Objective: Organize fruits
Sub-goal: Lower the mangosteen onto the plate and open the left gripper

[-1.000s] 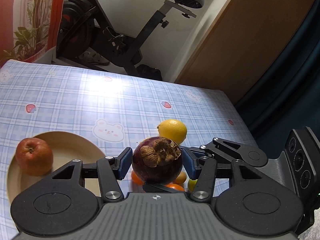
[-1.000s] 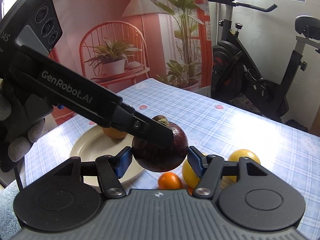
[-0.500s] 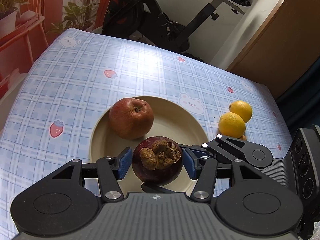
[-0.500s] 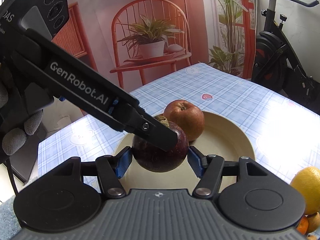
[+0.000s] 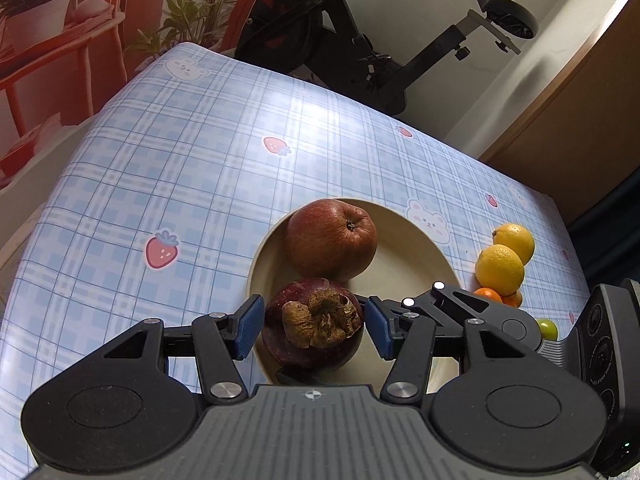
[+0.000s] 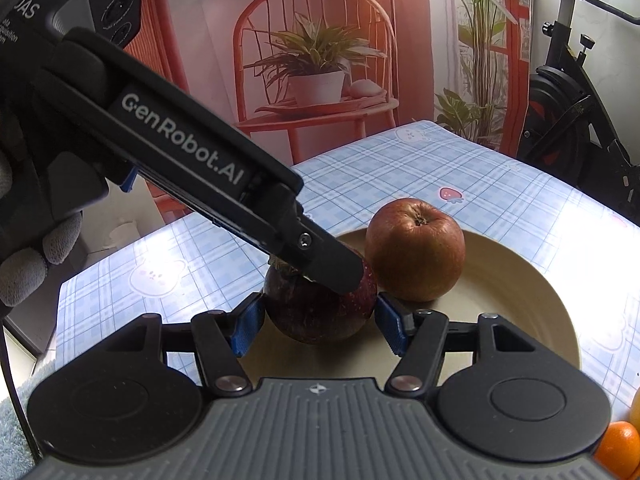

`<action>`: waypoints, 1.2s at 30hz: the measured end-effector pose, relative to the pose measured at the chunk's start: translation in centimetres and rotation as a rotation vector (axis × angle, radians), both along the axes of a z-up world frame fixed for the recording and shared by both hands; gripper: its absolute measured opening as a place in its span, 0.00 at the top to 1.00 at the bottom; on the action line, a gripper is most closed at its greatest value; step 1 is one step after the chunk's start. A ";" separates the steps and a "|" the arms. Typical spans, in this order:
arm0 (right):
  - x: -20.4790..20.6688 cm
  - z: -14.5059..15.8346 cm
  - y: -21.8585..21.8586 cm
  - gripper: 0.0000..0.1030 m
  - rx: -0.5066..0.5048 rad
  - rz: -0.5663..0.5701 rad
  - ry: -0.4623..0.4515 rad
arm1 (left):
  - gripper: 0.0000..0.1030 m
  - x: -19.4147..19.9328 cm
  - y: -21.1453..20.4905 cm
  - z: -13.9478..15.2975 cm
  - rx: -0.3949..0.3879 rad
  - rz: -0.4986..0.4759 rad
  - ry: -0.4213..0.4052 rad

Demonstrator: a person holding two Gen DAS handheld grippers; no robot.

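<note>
A dark purple mangosteen (image 5: 312, 328) with a dry brown calyx sits between the blue pads of my left gripper (image 5: 314, 330), which is shut on it. My right gripper (image 6: 319, 325) is shut on the same mangosteen (image 6: 316, 312) from the other side, and one of its fingers (image 5: 452, 304) reaches in from the right in the left wrist view. The fruit hangs low over the near edge of a beige plate (image 5: 408, 256). Just behind it, a red apple (image 5: 332, 240) lies on the plate (image 6: 520, 300). I cannot tell whether the mangosteen touches the plate.
Two lemons (image 5: 500, 270), small oranges (image 5: 486, 294) and a green fruit (image 5: 548, 328) lie on the checked tablecloth right of the plate. A gloved hand (image 6: 28, 264) holds the left gripper. An exercise bike (image 5: 360, 60) stands beyond the table's far edge.
Both grippers carried the mangosteen from above the lemons and oranges leftwards and down to the plate. The apple now lies right behind the fruit. Neither grip changed.
</note>
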State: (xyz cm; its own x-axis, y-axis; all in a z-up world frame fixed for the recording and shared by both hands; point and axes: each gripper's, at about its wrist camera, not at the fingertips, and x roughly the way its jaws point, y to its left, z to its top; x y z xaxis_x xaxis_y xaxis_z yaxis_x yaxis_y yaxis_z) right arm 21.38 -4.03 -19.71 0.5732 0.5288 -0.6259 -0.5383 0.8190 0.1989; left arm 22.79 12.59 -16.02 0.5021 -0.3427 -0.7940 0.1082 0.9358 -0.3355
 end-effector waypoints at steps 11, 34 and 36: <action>0.4 -0.5 0.6 0.38 -0.014 -0.017 -0.008 | 0.45 0.1 0.4 -0.3 0.007 0.008 -0.011; -2.9 2.3 -4.8 0.37 0.065 -0.117 0.010 | 0.44 -2.9 -3.3 4.8 0.100 0.045 -0.156; -3.7 3.0 -6.3 0.37 0.082 -0.169 0.006 | 0.44 -3.5 -4.3 5.2 0.091 0.056 -0.165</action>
State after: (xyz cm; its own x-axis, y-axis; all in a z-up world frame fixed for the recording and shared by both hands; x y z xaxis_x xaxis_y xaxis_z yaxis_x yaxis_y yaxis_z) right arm 17.65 -10.36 -16.74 0.6541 0.4749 -0.5887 -0.3933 0.8784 0.2716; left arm 19.33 8.28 -10.77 0.6446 -0.2408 -0.7256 0.1014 0.9676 -0.2311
